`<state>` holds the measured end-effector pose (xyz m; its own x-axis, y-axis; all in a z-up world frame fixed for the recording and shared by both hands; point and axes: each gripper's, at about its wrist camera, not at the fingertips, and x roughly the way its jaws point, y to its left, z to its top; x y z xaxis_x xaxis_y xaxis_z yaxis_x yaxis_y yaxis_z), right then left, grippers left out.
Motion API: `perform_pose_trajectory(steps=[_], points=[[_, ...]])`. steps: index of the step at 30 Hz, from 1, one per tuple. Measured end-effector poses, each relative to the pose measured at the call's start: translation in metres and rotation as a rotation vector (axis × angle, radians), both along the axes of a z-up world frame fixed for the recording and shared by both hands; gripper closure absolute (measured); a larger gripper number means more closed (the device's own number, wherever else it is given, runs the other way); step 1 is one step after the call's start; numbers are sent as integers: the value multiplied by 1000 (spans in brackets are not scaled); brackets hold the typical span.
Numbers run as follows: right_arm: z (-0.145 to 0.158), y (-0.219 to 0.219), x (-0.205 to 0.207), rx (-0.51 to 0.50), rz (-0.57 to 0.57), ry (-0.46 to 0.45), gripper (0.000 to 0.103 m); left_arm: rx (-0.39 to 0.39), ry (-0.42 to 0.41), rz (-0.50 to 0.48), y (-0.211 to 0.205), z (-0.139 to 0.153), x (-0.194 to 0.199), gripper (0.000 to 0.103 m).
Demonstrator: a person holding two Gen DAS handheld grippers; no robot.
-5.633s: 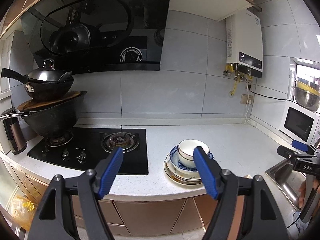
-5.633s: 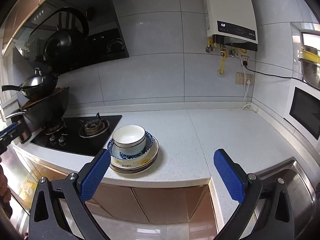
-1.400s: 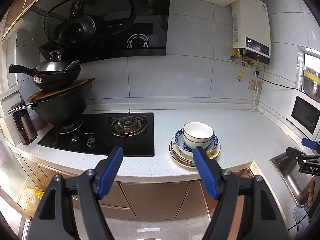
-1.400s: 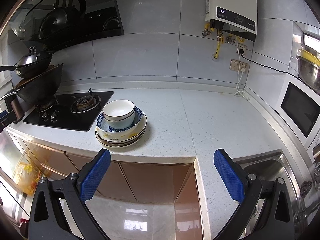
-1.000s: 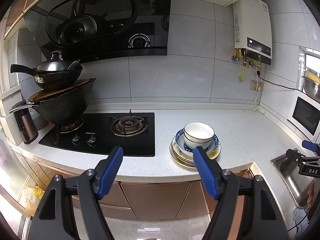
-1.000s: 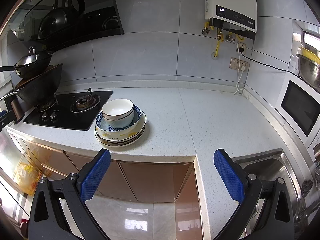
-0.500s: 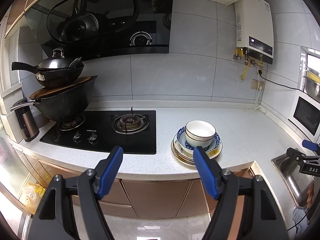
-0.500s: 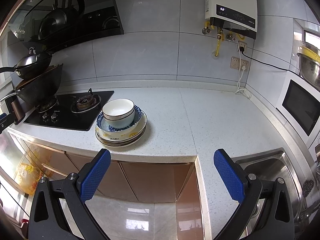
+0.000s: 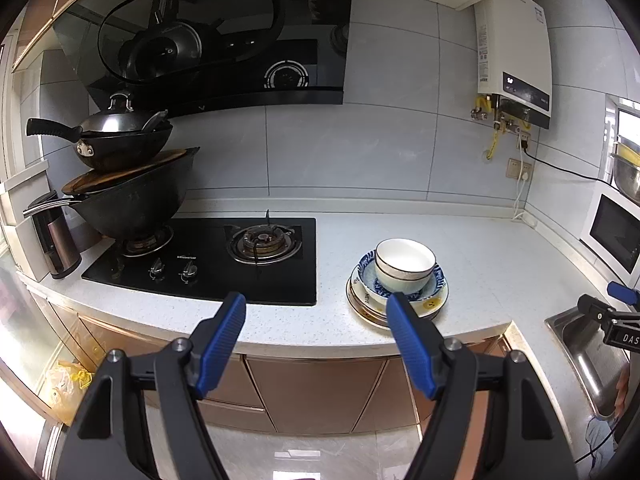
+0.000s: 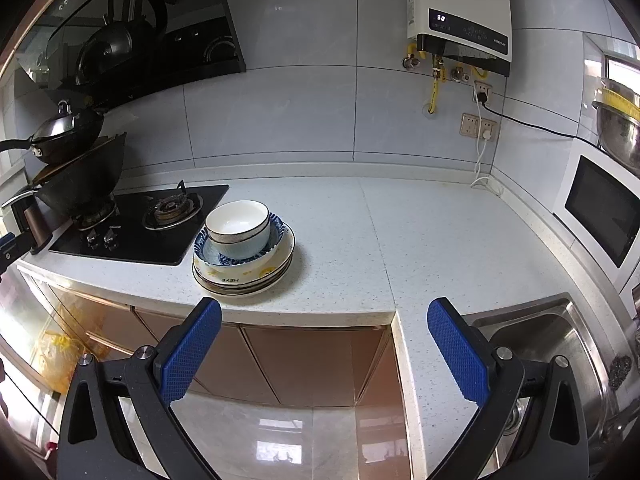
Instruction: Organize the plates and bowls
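A: Quick pass. Where's the stack?

B: On the desk [image 10: 400, 240], near its front edge, just right of the black hob [image 9: 208, 256]. A white bowl [image 10: 238, 226] sits in a blue-patterned bowl [image 10: 276, 236], which sits on a pile of plates [image 10: 244, 276].

A: Grippers?

B: Left gripper [image 9: 316, 344] has its jaws apart with nothing between them, held off the front of the desk, short of the stack. Right gripper [image 10: 324, 352] likewise has its jaws wide and empty, out over the cabinet fronts, with the stack to its far left. Neither touches any crockery.

A: Risks?

B: Main one, I'd guess: the white bowl is off-centre in the blue-patterned bowl, towards the hob side. A jaw closing on one rim could tip it or drag the bowl beneath along.

A: Anything else?

B: The pile is close to the desk edge, so a push from the far side could slide the plates off towards the floor. Glazed rims are probably slippery, and a shallow pinch may let a bowl slip out mid-lift.

A: And the sink?

B: Sink [image 10: 540, 340] is near right, well apart from the stack. Not an issue unless something gets carried over it.
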<state>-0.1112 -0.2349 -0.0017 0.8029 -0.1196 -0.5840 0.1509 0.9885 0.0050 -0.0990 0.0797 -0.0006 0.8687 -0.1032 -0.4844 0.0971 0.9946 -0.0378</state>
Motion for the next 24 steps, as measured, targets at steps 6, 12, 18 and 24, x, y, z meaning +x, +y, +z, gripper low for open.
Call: perform_pose_trajectory(steps=[6, 12, 18, 24], points=[[2, 3, 1, 29, 15, -22, 1, 1, 6, 13, 5, -3, -1, 31], [2, 8, 4, 30, 33, -25, 1, 1, 3, 28, 11, -3, -4, 31], [1, 8, 5, 33, 35, -22, 1, 7, 5, 35, 14, -4, -5, 31], [-1, 9, 7, 36, 37, -19, 1, 12, 6, 42, 16, -5, -5, 31]])
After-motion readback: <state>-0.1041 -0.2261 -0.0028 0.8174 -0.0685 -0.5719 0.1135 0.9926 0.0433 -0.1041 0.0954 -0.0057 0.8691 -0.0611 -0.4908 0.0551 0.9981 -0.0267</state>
